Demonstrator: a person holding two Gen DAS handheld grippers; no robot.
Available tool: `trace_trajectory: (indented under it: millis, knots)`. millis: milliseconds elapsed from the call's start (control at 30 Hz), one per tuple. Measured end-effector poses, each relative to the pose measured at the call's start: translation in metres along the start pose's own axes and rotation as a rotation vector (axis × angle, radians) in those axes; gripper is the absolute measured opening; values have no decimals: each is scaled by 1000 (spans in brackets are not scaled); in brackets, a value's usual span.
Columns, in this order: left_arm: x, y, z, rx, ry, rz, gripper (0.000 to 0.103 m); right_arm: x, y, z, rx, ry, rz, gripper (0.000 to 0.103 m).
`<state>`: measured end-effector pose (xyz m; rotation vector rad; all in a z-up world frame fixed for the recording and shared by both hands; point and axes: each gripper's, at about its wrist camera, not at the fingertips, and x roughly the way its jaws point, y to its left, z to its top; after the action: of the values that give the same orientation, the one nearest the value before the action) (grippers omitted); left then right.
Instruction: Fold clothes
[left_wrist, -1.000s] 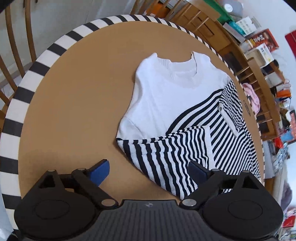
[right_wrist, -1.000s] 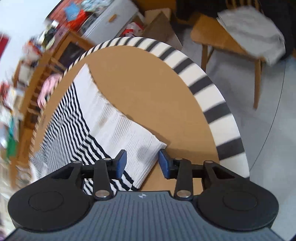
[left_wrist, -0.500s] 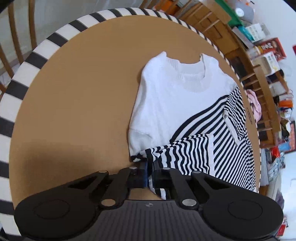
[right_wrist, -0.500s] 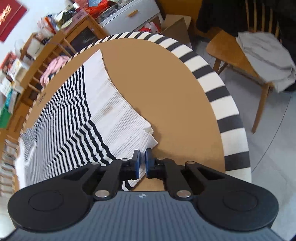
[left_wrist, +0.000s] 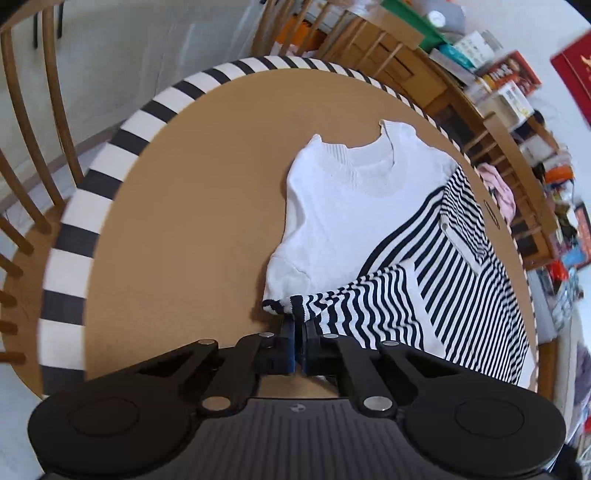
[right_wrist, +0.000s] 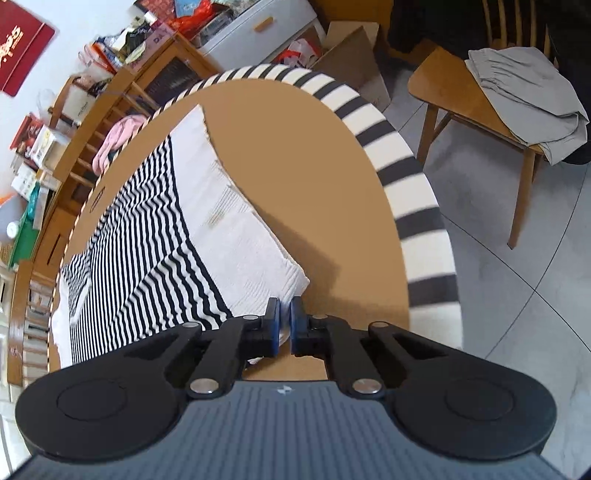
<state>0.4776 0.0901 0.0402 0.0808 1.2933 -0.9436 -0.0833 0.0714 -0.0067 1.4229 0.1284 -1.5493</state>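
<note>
Sweater (left_wrist: 369, 229) lies lengthwise across your bench (left_wrist: 192, 221), collar away from your left tongs (left_wrist: 298, 334), which pinch its sleeve; right tongs (right_wrist: 284, 325) pinch its hem corner

left hand-held gripper (left_wrist: 298, 334): clamped, seemingly on striped sleeve (left_wrist: 354, 314) | brown table (left_wrist: 192, 221)

Bare brown table (left_wrist: 192, 229) left of the sweater (left_wrist: 351, 206); chairs (right_wrist: 476, 99) beyond its striped rim.
</note>
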Motion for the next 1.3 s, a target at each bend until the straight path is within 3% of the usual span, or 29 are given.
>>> trace_trajectory:
  millis: [433, 533, 633, 800, 967, 1100, 1300]
  knots:
    - [-59, 52, -25, 41, 110, 49, 3, -55, -29, -60, -56, 139, -146, 5]
    - [-70, 60, -25, 3, 131, 48, 3, -64, -31, -69, -25, 158, -155, 5]
    - [-79, 45, -12, 13, 107, 13, 3, -74, -21, -63, -9, 144, -131, 5]
    - [-78, -10, 22, 82, 35, -74, 3, -82, 8, -22, -14, 78, -8, 5]
    - [-40, -98, 73, 201, -30, -124, 3, -59, 54, 41, -91, -7, 35, 5]
    - [4, -175, 110, 273, -83, -119, 3, -19, 92, 90, -130, -26, 0, 5]
    - [91, -249, 141, 273, -56, -31, 3, 51, 122, 142, -92, -9, -73, 5]
